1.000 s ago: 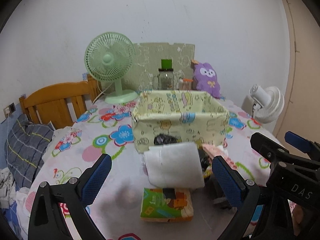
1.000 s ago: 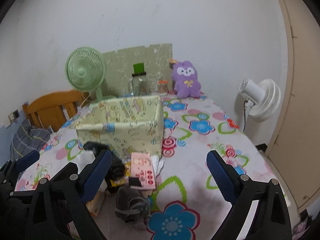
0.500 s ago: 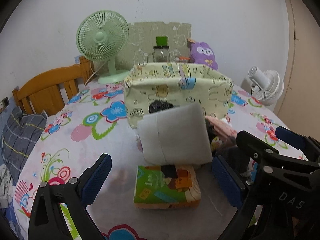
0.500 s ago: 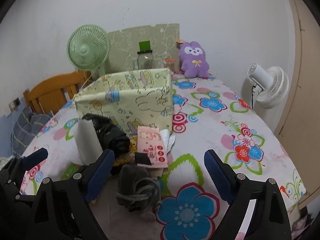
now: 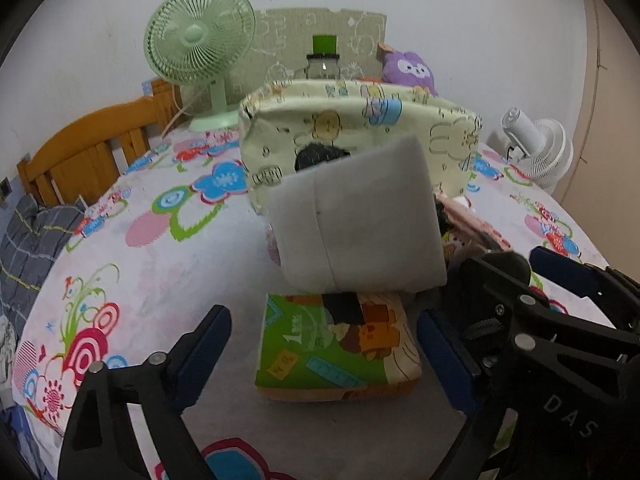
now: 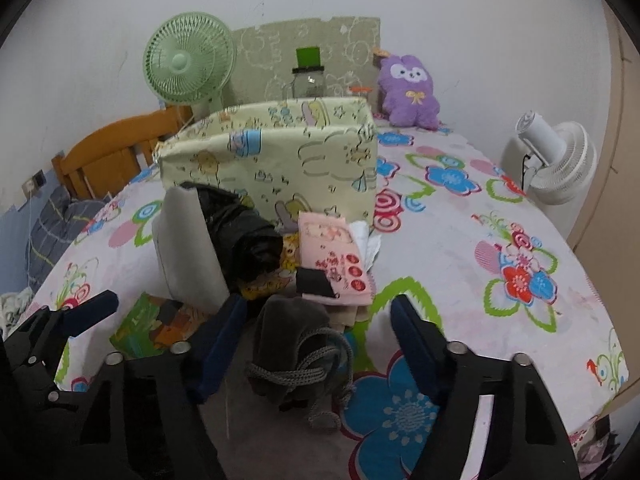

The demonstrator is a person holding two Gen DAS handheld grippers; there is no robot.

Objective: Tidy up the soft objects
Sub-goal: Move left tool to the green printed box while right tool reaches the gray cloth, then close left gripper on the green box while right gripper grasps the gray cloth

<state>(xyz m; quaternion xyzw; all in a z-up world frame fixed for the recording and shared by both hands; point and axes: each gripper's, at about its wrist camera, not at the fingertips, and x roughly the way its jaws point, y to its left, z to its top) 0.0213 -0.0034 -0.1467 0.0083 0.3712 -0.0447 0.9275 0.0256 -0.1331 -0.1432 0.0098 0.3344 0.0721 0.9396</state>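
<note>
A green printed tissue pack [image 5: 336,344] lies on the flowered tablecloth between the fingers of my left gripper [image 5: 324,354]. Its jaws are closing and the pads stand clear of the pack. A white folded pad [image 5: 360,224] leans just behind it, in front of the pale yellow fabric box [image 5: 360,124]. In the right wrist view a grey drawstring pouch [image 6: 296,348] sits between the fingers of my right gripper [image 6: 318,346]. Those jaws are closing too, with gaps on both sides. A black bag [image 6: 244,236] and a pink packet [image 6: 336,260] lie behind the pouch.
A green fan [image 5: 200,40], a lidded jar [image 6: 308,76] and a purple plush [image 6: 408,88] stand at the back by the wall. A white fan [image 6: 556,164] is beyond the table's right edge, a wooden chair [image 5: 88,148] at the left. The two grippers are close side by side.
Both grippers have come down and nearer to the pile. The left jaws have narrowed a little around the tissue pack, the right jaws much more around the grey pouch.
</note>
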